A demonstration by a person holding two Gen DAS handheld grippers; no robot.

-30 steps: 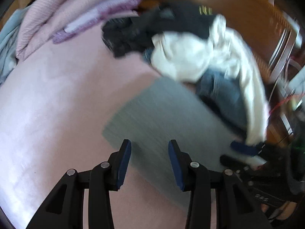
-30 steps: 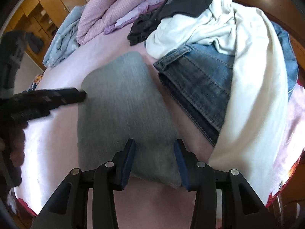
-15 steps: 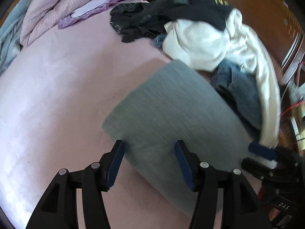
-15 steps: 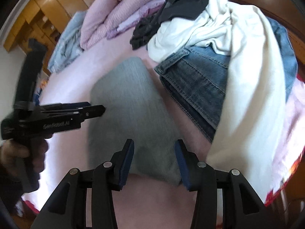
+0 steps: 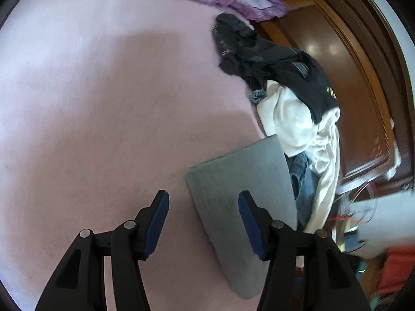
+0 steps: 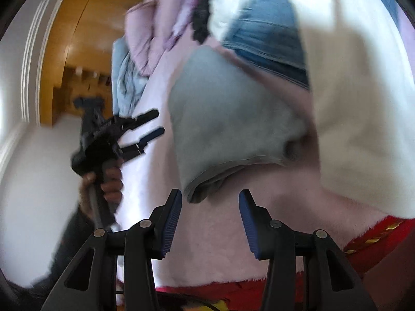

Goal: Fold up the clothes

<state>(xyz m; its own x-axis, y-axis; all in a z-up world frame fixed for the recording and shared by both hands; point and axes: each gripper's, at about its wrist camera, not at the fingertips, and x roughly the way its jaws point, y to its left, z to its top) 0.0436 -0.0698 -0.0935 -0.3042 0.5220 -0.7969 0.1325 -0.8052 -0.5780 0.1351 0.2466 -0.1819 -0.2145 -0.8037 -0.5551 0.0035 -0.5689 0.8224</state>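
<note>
A folded grey garment point(image 5: 241, 189) lies flat on the pink bed cover point(image 5: 103, 103); it also shows in the right wrist view point(image 6: 223, 114), its near edge showing folded layers. My left gripper point(image 5: 203, 202) is open and empty, hovering over the garment's left edge. It appears in the right wrist view point(image 6: 153, 127), held in a hand to the left of the garment. My right gripper point(image 6: 210, 202) is open and empty, just short of the garment's near corner.
A heap of unfolded clothes lies beside the grey garment: white top point(image 5: 298, 121), black garment point(image 5: 272, 57), jeans point(image 6: 267, 36). Pink and purple bedding point(image 6: 155, 26) and a light blue cloth point(image 6: 127, 77) lie at the far end. A dark wooden headboard point(image 5: 337, 51) borders the bed.
Both grippers have pulled back and swung away from the grey garment. The left view turned left toward the bare bed; the right gripper dropped lower near the bed's edge. The garment stays flat.
</note>
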